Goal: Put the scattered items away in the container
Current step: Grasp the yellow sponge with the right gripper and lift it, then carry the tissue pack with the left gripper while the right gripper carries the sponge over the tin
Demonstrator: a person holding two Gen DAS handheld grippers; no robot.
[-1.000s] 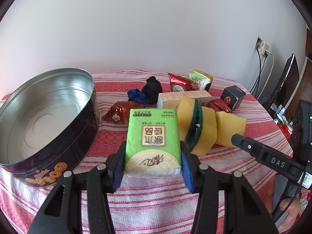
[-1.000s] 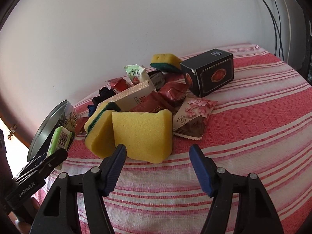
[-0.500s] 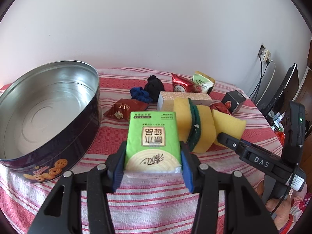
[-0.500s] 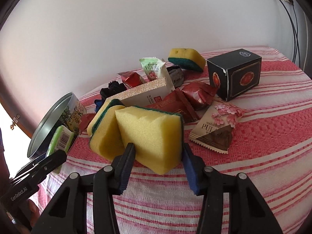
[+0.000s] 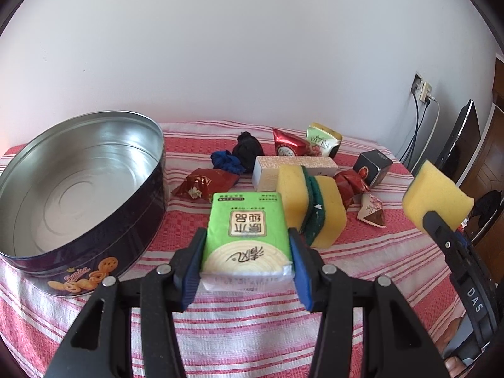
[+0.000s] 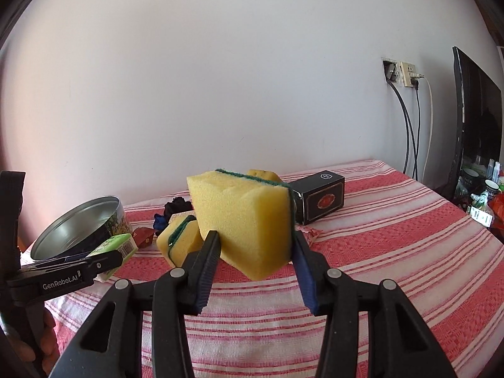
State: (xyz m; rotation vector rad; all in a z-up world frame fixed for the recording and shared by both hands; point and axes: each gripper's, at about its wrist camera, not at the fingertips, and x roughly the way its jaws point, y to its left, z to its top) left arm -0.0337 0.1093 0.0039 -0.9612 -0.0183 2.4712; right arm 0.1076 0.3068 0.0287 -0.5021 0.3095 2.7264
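My left gripper [image 5: 247, 267] is shut on a green tissue pack [image 5: 247, 233] and holds it above the striped cloth, to the right of the round metal cookie tin [image 5: 78, 186]. The tin is empty. My right gripper [image 6: 255, 267] is shut on a yellow sponge with a green scrub side [image 6: 245, 220], lifted off the table; it also shows in the left wrist view [image 5: 436, 198]. The left gripper with the pack [image 6: 116, 245] shows at the left of the right wrist view, in front of the tin [image 6: 78, 226].
On the red striped tablecloth [image 5: 378, 252] lie a pair of yellow-green sponges [image 5: 310, 208], a long beige box [image 5: 293, 170], a black box [image 5: 373, 167], red and green snack packets [image 5: 324, 140], blue and black cloth bundles [image 5: 247, 151]. A monitor [image 6: 475, 119] and cables stand at right.
My right gripper closed on the yellow sponge and lifted it off the table. My left gripper keeps hold of the tissue pack, raised slightly with the tin nearer.
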